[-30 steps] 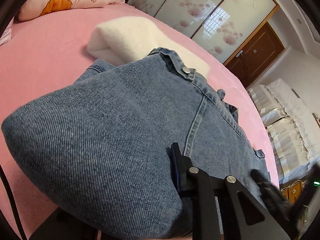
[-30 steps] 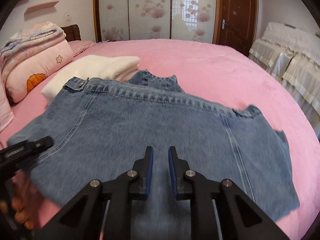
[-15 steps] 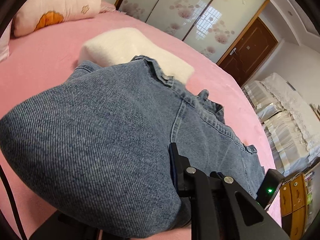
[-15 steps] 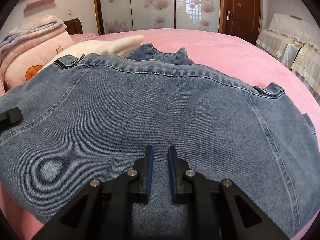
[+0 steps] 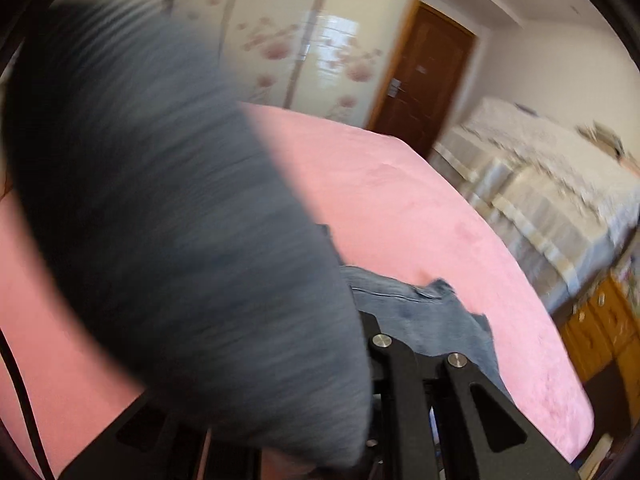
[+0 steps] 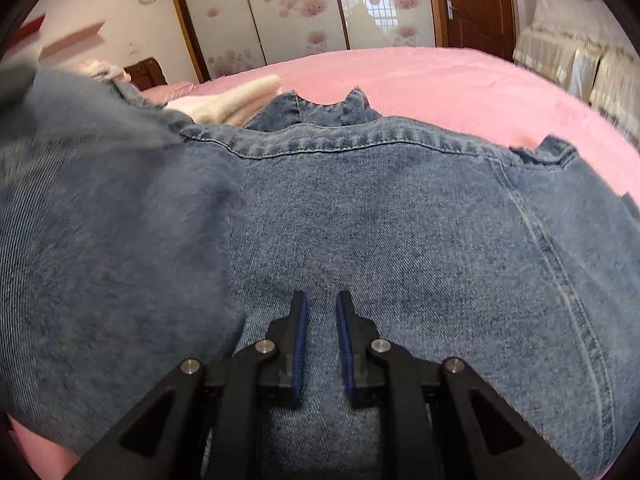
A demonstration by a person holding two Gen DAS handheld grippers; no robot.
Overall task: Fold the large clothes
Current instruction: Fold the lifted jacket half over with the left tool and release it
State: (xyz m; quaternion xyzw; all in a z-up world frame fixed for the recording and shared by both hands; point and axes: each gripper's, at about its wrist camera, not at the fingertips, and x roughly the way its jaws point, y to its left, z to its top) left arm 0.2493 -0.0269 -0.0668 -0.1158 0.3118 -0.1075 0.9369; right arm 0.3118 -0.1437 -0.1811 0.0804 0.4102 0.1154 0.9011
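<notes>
Gripping a fold of the denim garment (image 5: 168, 208), the left gripper (image 5: 372, 412) had its jaws nearly shut on the cloth, which draped over the near finger and hid the pads. Compared with a moment earlier, that side of the garment had swung up off the bed (image 5: 400, 208) and now filled most of the left wrist view as a blurred mass, where before it lay lower and spread out. I judged this to be the fold in progress: the left edge was being carried over toward the middle.

The right gripper (image 6: 322, 340) stood narrow, its blue pads (image 6: 300, 340) a slim gap apart with denim lying under them; whether cloth was pinched between them could not be told. It had sunk closer to the fabric. The garment (image 6: 360, 220) lay flat ahead of it on the pink bed, hem seam farthest away, with a cream towel (image 6: 228, 104) just beyond.
</notes>
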